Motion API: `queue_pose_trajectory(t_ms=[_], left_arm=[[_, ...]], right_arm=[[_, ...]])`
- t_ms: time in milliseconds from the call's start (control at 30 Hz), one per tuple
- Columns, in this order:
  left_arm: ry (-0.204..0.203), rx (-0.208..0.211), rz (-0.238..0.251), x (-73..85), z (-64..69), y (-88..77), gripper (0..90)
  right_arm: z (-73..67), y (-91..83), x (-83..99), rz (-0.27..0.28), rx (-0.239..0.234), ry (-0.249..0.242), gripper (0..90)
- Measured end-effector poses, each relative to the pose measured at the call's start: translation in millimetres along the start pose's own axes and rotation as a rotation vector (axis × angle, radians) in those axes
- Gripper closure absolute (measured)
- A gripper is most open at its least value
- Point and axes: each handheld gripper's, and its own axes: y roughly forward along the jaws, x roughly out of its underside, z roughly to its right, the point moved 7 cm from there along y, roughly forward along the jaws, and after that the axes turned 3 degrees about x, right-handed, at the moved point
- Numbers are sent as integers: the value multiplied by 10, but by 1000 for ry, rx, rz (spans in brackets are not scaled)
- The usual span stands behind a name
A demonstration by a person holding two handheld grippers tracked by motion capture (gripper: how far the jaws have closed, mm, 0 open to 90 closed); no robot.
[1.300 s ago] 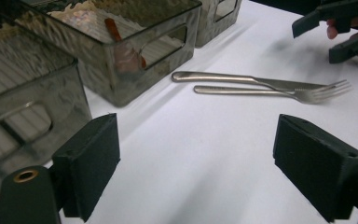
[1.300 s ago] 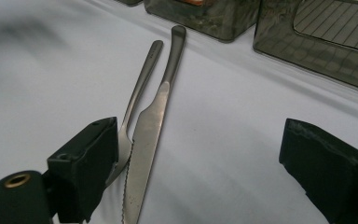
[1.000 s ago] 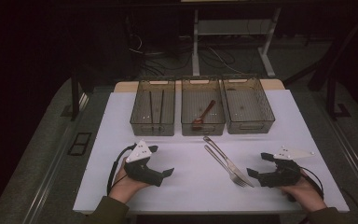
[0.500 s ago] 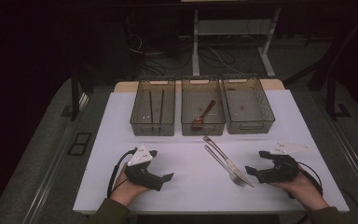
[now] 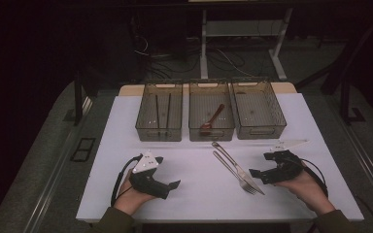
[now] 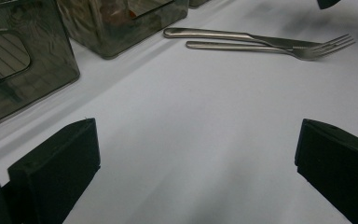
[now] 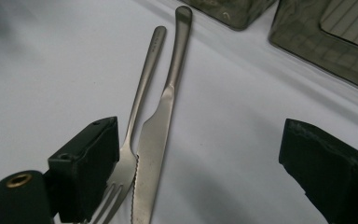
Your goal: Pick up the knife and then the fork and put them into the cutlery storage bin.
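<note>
A metal knife point(image 5: 228, 158) and fork point(image 5: 229, 169) lie side by side on the white table point(image 5: 194, 204), handles toward the bins and tips toward me. My right gripper point(image 5: 259, 165) hovers just right of their tips, jaws wide open. In the right gripper view the fork point(image 7: 144, 88) and knife point(image 7: 168, 93) lie near the left jaw of the open right gripper point(image 7: 200, 163), untouched. My left gripper point(image 5: 169, 172) rests open at the front left, pointing right. From the open left gripper point(image 6: 196, 154) the knife point(image 6: 242, 36) and fork point(image 6: 242, 45) show far off.
Three smoky translucent bins stand in a row behind the cutlery. The left bin point(image 5: 159, 132) holds dark chopsticks point(image 5: 169, 109), the middle bin point(image 5: 211, 133) a reddish-brown spoon point(image 5: 212, 119), and the right bin point(image 5: 260, 132) looks bare. Dark floor surrounds the table.
My right gripper has lifted slightly and shifted left toward the tips of the knife and fork. The left gripper and the cutlery have stayed where they were.
</note>
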Motion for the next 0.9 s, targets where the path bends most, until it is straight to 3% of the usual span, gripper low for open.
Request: queue_pose_trajectory(t_ms=[100,333,567,900], left_arm=[[2,6,-2,5,15,1,0],[-2,10,1,0,10,-15,0],[13,8,-4,-3,12,-6,0],[4,14,-2,3,29,11,0]], right_arm=[[-24,40,-57,-19,-11,12,136],[-54,148,-188,-41,-3,-8,138],[-123,273,-315,-97,1,-19,169],[-165,434,-450,-196,-1,-39,380]])
